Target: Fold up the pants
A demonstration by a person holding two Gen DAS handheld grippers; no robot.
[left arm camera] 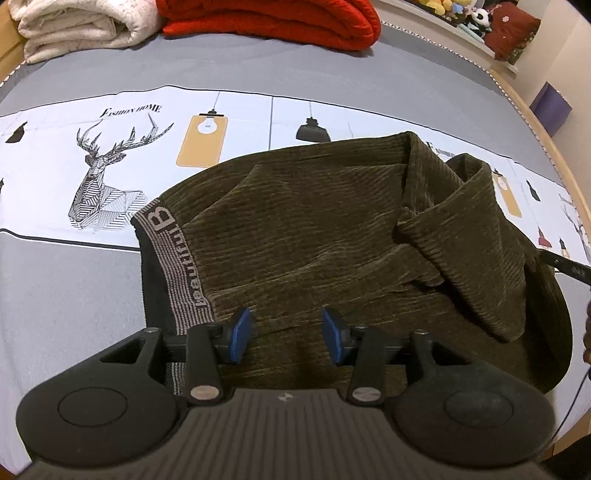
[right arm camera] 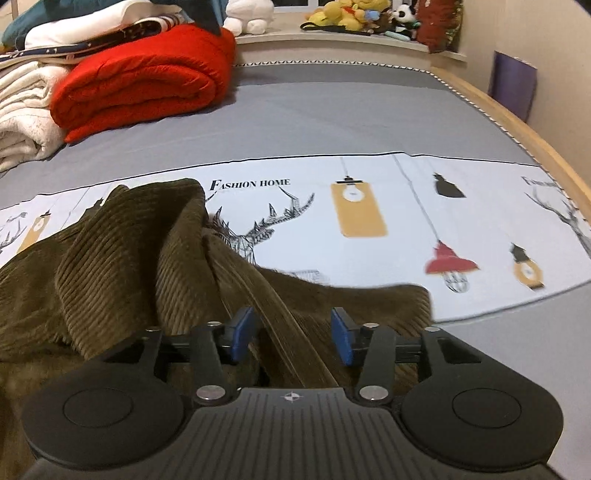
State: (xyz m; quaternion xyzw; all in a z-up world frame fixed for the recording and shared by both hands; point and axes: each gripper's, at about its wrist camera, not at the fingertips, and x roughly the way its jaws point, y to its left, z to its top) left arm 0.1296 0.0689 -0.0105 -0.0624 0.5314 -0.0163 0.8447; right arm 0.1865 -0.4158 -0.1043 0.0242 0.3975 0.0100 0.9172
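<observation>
Olive-green ribbed corduroy pants (left arm camera: 314, 236) lie on the bed's grey sheet with a pale printed band of deer and lamps (left arm camera: 110, 155), partly folded and bunched. The grey-and-black elastic waistband with lettering (left arm camera: 177, 266) sits at the left end in the left wrist view; toward the right a leg is doubled back in a loose, twisted flap (left arm camera: 461, 221).

Left gripper (left arm camera: 288, 332) hovers low over the pants near the waistband, blue pads (left arm camera: 242, 328) apart, nothing between them. Right gripper (right arm camera: 291, 336) is over the rumpled leg end (right arm camera: 332, 306), fingers also spread, with a ridge of cloth running under the gap but not pinched as far as I can tell. That view is a bit blurred.

Handling guess: soft, fairly thick fabric, limp, no stiffness, light enough for one gripper per corner. The ribbed pile should give decent friction, so slipping is unlikely, but thick layers could mean catching only the top ply. The loose flap will sag and drag if lifted from the middle. Best holds look like the firm waistband edge for the left and the hem or outer fold edge of the leg for the right, pinching through all layers.

Behind: a folded red quilt (right arm camera: 140, 85), a cream fleece blanket (left arm camera: 74, 29), plush toys on the sill (right arm camera: 351, 13).
</observation>
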